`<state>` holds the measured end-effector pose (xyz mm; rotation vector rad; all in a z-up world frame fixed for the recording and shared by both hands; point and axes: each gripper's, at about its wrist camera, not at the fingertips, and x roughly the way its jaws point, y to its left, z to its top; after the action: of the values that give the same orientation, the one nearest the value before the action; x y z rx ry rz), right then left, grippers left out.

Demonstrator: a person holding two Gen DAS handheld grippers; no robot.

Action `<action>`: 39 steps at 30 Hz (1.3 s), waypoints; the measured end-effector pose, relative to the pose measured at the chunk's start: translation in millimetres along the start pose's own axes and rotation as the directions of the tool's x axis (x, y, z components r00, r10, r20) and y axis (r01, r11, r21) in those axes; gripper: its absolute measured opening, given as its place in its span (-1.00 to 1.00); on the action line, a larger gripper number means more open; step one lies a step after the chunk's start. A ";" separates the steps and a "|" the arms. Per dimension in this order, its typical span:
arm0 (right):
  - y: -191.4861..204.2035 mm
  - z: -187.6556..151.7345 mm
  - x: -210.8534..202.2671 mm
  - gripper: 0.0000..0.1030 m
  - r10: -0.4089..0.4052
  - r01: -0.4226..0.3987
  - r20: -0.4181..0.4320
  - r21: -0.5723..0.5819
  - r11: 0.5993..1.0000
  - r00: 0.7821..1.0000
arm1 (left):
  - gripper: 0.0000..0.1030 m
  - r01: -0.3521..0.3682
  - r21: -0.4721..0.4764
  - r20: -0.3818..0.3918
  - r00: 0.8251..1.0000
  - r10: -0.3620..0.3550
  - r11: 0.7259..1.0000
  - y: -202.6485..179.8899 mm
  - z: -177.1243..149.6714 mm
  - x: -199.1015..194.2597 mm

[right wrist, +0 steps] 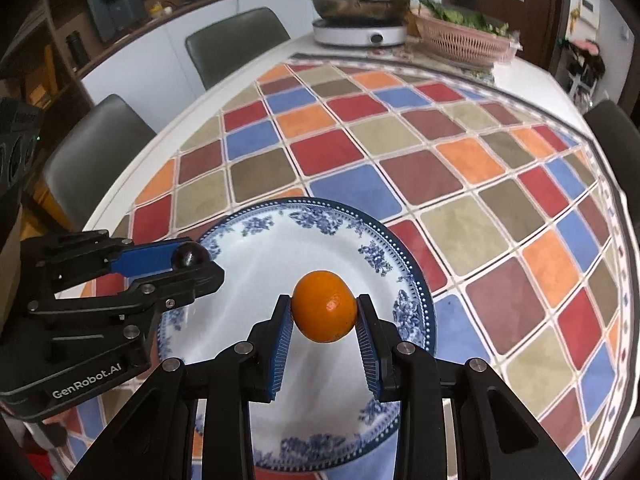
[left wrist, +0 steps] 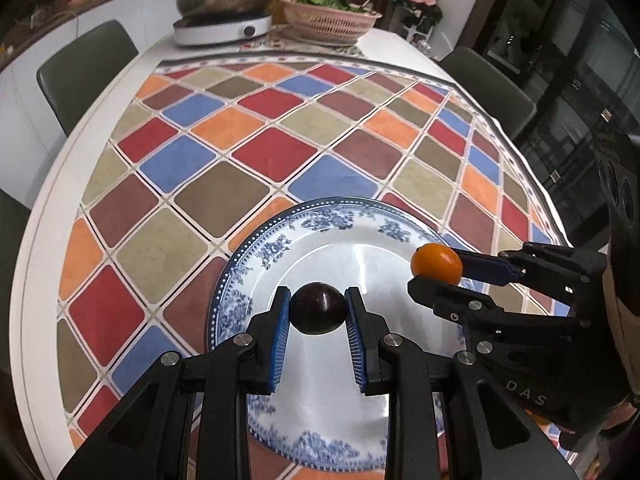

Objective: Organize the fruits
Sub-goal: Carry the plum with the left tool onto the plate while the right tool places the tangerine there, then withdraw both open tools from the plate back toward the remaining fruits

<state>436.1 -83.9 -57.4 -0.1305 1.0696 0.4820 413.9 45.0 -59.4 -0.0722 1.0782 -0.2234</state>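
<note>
My left gripper (left wrist: 317,312) is shut on a dark round fruit (left wrist: 317,307) and holds it over the blue-and-white plate (left wrist: 264,240). My right gripper (right wrist: 324,312) is shut on an orange fruit (right wrist: 324,306) over the same plate (right wrist: 256,224). In the left wrist view the right gripper (left wrist: 436,270) comes in from the right with the orange fruit (left wrist: 436,264) at the plate's right rim. In the right wrist view the left gripper (right wrist: 192,260) comes in from the left with the dark fruit (right wrist: 191,254) at the plate's left rim. I cannot tell if either fruit touches the plate.
The plate lies on a chequered cloth (left wrist: 240,128) on a white table. At the far end stand an induction cooker with a steel pan (left wrist: 224,20) and a pink basket of greens (left wrist: 328,16). Grey chairs (right wrist: 236,44) stand around the table.
</note>
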 end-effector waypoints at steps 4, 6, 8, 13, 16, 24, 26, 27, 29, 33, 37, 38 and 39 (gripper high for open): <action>-7.5 4.7 14.6 -0.36 0.004 -0.003 -0.034 0.029 1.000 0.999 | -0.47 -0.013 -0.009 -0.034 0.999 0.013 1.000 3.6 5.9 15.7; -10.0 6.6 18.9 -0.36 0.007 -0.005 -0.044 0.042 0.999 0.999 | -0.47 -0.016 -0.014 -0.049 0.999 0.015 1.000 4.7 7.9 22.1; -11.0 8.1 22.2 -0.36 0.001 0.001 -0.050 0.043 0.999 0.999 | -0.46 -0.018 -0.019 -0.062 0.998 0.017 1.000 6.0 8.7 27.3; -11.5 9.4 26.1 -0.36 0.005 -0.003 -0.061 0.040 0.999 0.998 | -0.46 -0.021 -0.028 -0.077 0.997 0.019 0.999 7.3 10.6 32.9; -11.9 10.3 28.5 -0.36 0.000 0.002 -0.065 0.037 0.999 0.998 | -0.46 -0.023 -0.026 -0.077 0.997 0.021 0.999 7.5 11.7 33.2; -12.2 10.8 23.6 -0.17 -0.010 0.011 -0.047 0.038 0.999 0.999 | -0.45 -0.039 -0.024 -0.074 0.997 0.038 0.999 8.1 12.0 26.0; -11.5 11.0 19.6 -0.16 -0.014 0.015 -0.041 0.034 0.999 0.999 | -0.45 -0.049 -0.023 -0.070 0.996 0.047 0.999 7.4 11.2 21.6; -11.2 10.5 17.0 -0.16 -0.016 0.017 -0.037 0.032 0.999 0.999 | -0.41 -0.046 -0.019 -0.067 0.997 0.045 0.999 6.4 10.3 18.3; -10.0 9.2 10.6 -0.16 -0.024 0.025 -0.029 0.023 0.999 0.999 | -0.27 -0.043 -0.010 -0.054 0.998 0.042 0.999 4.2 8.9 11.7; -7.8 6.3 -4.4 -0.17 -0.029 0.029 -0.004 0.017 0.999 1.000 | -0.22 -0.060 0.014 -0.031 0.998 0.061 0.998 -1.9 7.4 -1.5; -6.4 3.6 -22.0 -0.17 -0.038 0.038 0.023 0.025 0.999 0.999 | -0.22 -0.093 0.020 0.008 0.996 0.093 0.995 -4.8 1.6 -20.0; -5.6 2.5 -26.3 -0.16 -0.044 0.043 0.030 0.023 0.999 0.999 | -0.22 -0.101 0.021 0.020 0.995 0.100 0.995 -5.9 -0.8 -26.2; -4.1 1.2 -31.7 -0.17 -0.053 0.052 0.038 0.020 0.998 0.998 | -0.22 -0.104 0.019 0.037 0.994 0.104 0.994 -7.0 -3.7 -34.4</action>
<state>426.6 -97.2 -29.9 -0.1318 1.0306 0.4256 394.0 45.8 -30.2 -0.0014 1.0408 -0.1387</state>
